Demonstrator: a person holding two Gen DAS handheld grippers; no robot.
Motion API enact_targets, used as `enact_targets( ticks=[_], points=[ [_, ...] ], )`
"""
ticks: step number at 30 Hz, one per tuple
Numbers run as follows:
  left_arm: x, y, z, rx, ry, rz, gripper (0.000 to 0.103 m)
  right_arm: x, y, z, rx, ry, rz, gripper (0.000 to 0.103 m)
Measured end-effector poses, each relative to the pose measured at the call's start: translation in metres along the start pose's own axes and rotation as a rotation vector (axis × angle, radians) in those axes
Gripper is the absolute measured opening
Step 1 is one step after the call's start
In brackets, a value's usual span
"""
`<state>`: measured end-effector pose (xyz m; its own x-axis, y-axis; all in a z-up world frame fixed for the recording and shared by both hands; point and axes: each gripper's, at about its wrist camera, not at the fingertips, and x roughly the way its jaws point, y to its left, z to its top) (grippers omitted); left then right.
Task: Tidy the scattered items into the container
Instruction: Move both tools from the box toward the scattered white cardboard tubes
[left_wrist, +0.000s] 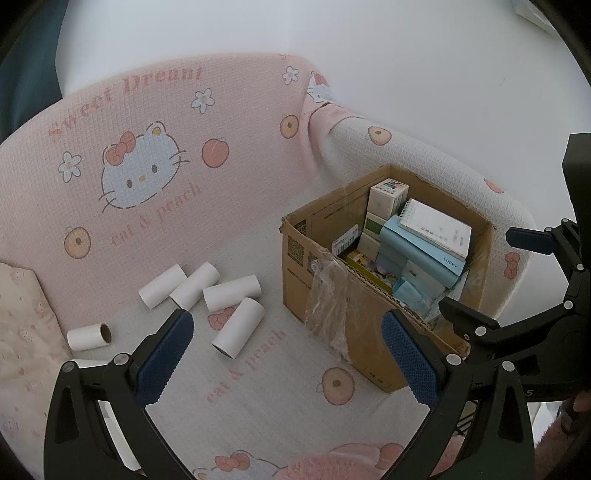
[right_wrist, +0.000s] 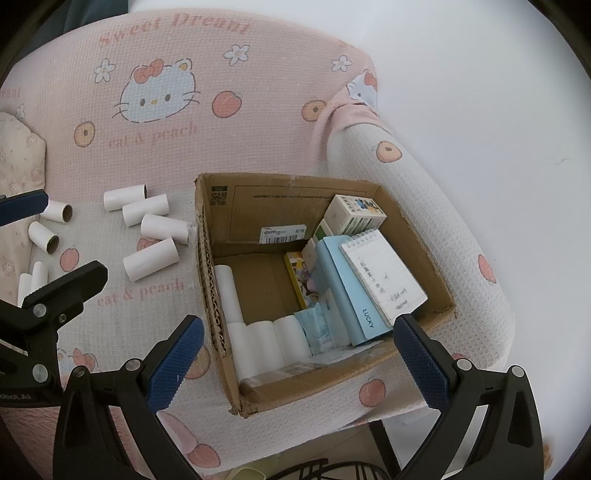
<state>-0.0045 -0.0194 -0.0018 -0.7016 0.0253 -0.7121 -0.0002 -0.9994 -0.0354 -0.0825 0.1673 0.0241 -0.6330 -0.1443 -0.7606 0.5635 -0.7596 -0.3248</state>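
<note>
Several white paper tubes (left_wrist: 238, 328) lie scattered on the sofa seat left of an open cardboard box (left_wrist: 321, 280); they also show in the right wrist view (right_wrist: 150, 259). The box (right_wrist: 258, 206) holds several white tubes (right_wrist: 258, 347), small boxes, a blue book and a spiral notepad (right_wrist: 384, 277). My left gripper (left_wrist: 286, 354) is open and empty above the seat, close to the nearest tube. My right gripper (right_wrist: 299, 358) is open and empty, hovering over the box's near edge.
The sofa (left_wrist: 147, 166) wears a pink and white cat-and-peach cover, with a padded armrest (right_wrist: 443, 221) right of the box. A patterned cushion (left_wrist: 22, 314) lies at the left. Loose clear tape (left_wrist: 328, 291) hangs on the box front.
</note>
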Motion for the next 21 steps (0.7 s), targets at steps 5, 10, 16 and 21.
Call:
enact_targets(
  ticks=[5,10,16,21],
  points=[
    [0.002,0.003,-0.002,-0.012,0.004,-0.008,0.103,-0.001,0.002,-0.002,-0.004,-0.004,-0.007,0.102],
    [0.005,0.01,-0.004,-0.023,0.011,-0.033,0.103,0.001,0.007,-0.001,-0.014,0.006,-0.013,0.102],
    [0.008,0.023,-0.006,-0.053,0.002,-0.037,0.103,0.001,0.02,0.005,-0.042,-0.006,0.022,0.102],
    [0.013,0.038,-0.012,-0.077,0.0,-0.043,0.103,0.002,0.044,0.013,-0.097,-0.025,0.057,0.102]
  ],
)
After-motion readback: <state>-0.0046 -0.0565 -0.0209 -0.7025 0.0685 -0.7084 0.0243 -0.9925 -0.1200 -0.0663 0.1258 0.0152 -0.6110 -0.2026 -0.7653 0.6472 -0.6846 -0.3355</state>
